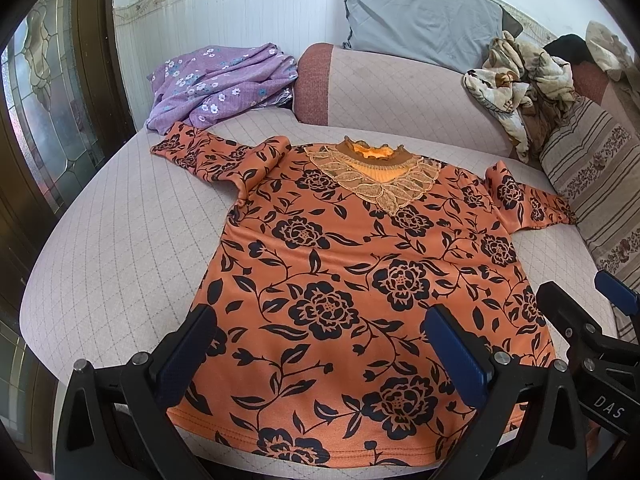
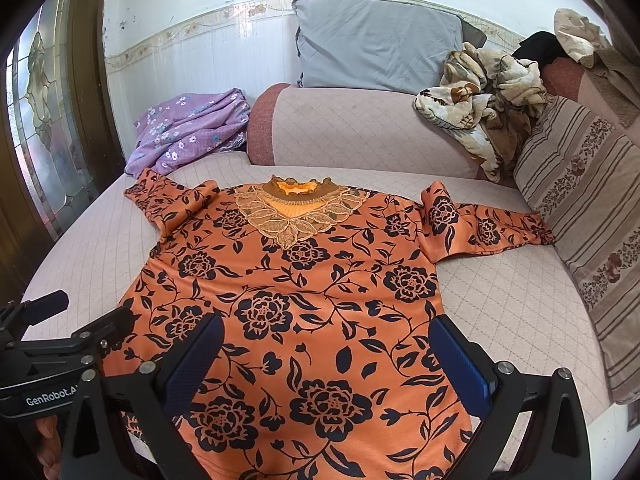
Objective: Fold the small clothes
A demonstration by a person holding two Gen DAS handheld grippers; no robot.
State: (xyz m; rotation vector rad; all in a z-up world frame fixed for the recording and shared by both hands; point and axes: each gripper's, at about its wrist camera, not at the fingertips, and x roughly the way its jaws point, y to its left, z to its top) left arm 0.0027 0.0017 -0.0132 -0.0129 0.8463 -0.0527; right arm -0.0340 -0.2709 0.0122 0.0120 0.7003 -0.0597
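Observation:
An orange top with black flowers [image 1: 340, 280] lies flat and face up on the quilted sofa seat [image 1: 120, 248], lace collar at the far end, both sleeves spread sideways. It also shows in the right wrist view [image 2: 304, 300]. My left gripper [image 1: 320, 344] is open and hovers over the hem's left half, holding nothing. My right gripper [image 2: 326, 356] is open and hovers over the hem's right half, holding nothing. Each gripper shows at the edge of the other's view: the right one [image 1: 600, 332], the left one [image 2: 60, 340].
A purple flowered cloth [image 1: 216, 84] lies at the far left. A grey pillow [image 1: 420, 16] leans on the wall behind the backrest [image 1: 392, 96]. A crumpled beige blanket [image 1: 516, 84] and a striped cushion [image 1: 596, 184] are at the right. A glass door [image 1: 44, 100] stands left.

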